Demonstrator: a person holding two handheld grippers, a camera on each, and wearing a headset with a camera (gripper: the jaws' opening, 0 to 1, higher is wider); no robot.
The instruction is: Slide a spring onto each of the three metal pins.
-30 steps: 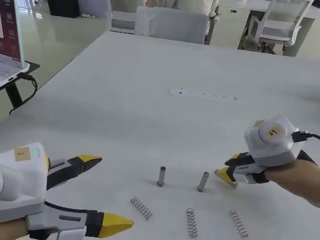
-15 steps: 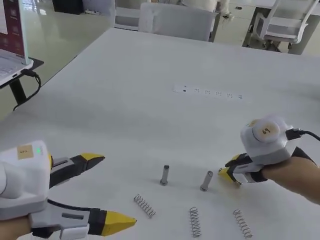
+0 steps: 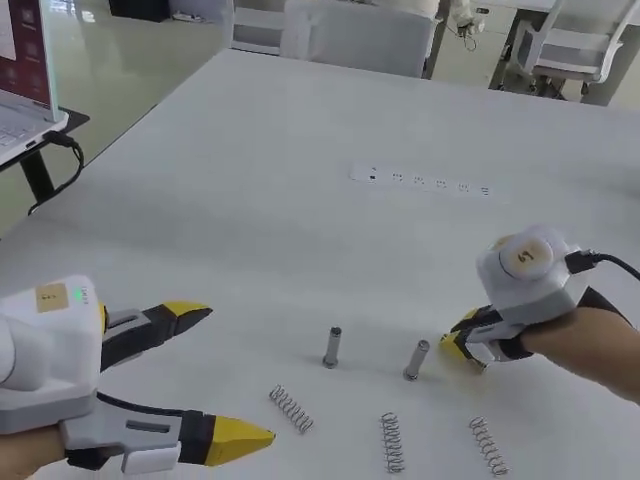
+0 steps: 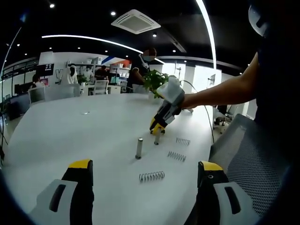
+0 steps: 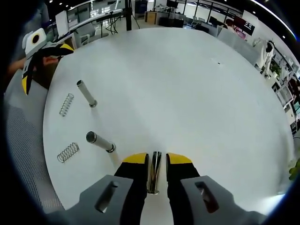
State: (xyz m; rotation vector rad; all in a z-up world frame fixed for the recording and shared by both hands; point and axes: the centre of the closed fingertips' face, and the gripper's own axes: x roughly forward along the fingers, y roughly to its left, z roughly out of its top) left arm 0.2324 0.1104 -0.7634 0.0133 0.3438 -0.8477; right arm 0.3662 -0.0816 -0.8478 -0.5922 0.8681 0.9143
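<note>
Two metal pins (image 3: 332, 347) (image 3: 416, 360) stand upright on the white table (image 3: 300, 200). My right gripper (image 3: 462, 348) sits just right of the second pin, low over the table. In the right gripper view, my right gripper (image 5: 153, 159) is shut on a third metal pin (image 5: 153, 172) between its yellow tips. Three springs (image 3: 291, 409) (image 3: 391, 441) (image 3: 486, 446) lie flat in front of the pins. My left gripper (image 3: 220, 372) is open at the lower left, holding nothing; the nearest spring (image 4: 151, 176) lies just beyond its jaws.
A power strip (image 3: 420, 184) is set into the table further back. Chairs (image 3: 350, 40) stand at the far edge, and a laptop (image 3: 20, 90) sits on a stand to the left. A mesh chair (image 4: 253, 154) is close beside the near edge.
The head camera has shifted a little, so everything sits slightly further right. The right gripper's body has turned slightly toward the pins. Pins and springs have not moved.
</note>
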